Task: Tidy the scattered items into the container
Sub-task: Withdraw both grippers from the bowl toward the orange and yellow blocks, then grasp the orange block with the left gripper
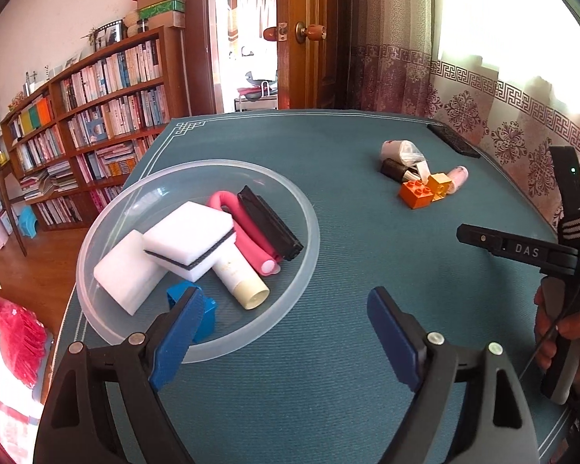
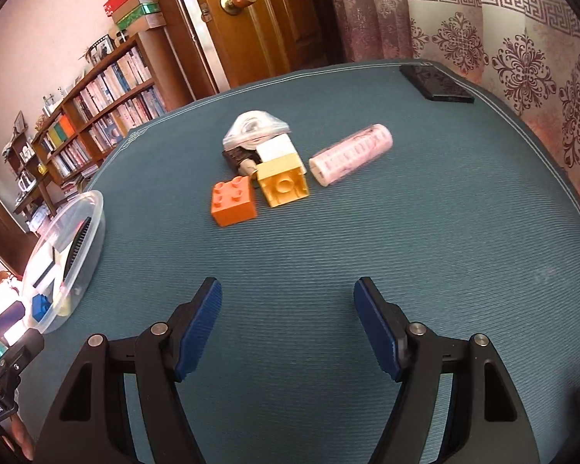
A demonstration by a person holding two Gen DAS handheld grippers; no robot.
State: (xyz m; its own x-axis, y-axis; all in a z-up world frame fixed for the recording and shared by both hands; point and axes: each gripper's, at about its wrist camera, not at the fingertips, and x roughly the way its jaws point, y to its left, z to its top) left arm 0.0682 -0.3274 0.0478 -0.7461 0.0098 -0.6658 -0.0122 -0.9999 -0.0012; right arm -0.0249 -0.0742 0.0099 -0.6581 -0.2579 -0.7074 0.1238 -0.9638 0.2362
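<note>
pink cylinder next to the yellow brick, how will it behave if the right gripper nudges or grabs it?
The pink cylinder lies on its side on the mat, so a sideways nudge would probably roll it. It looks rigid and small, likely light. Its rounded wall may slip between the flat pads; gripping across the middle seems safest.

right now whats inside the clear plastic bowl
The clear plastic bowl holds two white sponges, a cream tube, a pink curler, a black comb and a blue brick, partly hidden.
</note>
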